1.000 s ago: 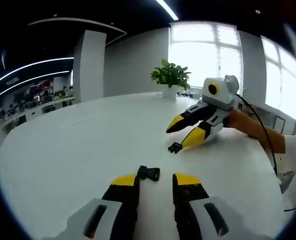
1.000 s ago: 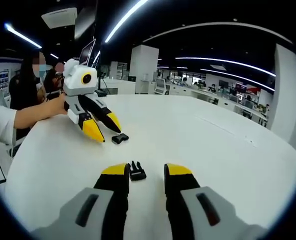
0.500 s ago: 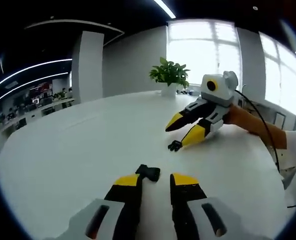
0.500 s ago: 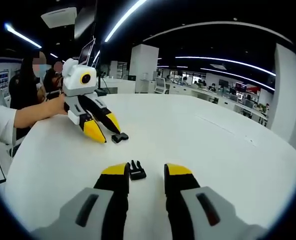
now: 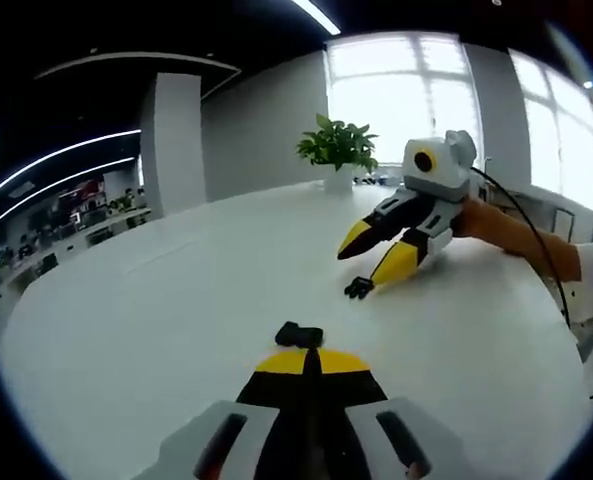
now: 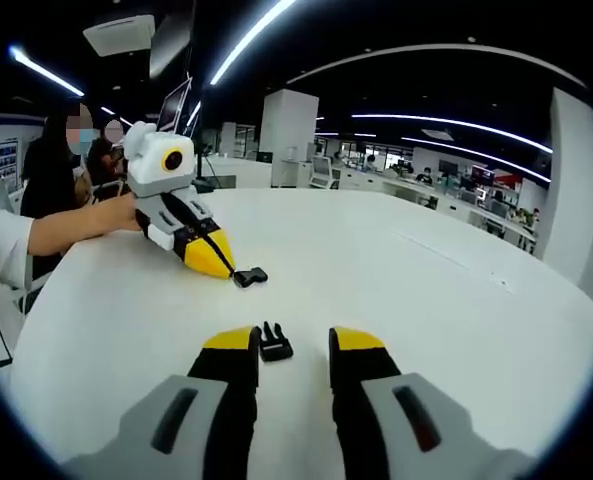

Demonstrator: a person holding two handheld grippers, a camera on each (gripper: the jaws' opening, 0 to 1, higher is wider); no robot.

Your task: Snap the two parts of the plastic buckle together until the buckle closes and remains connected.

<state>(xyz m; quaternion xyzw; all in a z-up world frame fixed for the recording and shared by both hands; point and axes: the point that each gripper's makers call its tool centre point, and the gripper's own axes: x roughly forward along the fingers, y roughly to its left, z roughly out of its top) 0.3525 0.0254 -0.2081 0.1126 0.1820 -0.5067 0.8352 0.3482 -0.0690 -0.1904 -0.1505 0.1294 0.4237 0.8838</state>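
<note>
On the round white table (image 5: 156, 330), the left gripper (image 5: 311, 362) has its yellow-tipped jaws pressed together, holding nothing; the small black plastic socket half of the buckle (image 5: 299, 335) lies just beyond the tips. The right gripper (image 6: 292, 345) stands with its jaws parted, empty, the black pronged buckle half (image 6: 274, 342) lying between the tips. A green potted plant (image 5: 340, 152) stands far across the table, well clear of both halves.

Two black buckle halves lie apart on the white bench (image 6: 456, 300): pronged half (image 6: 274, 342) near, socket half (image 6: 249, 276) farther left.
</note>
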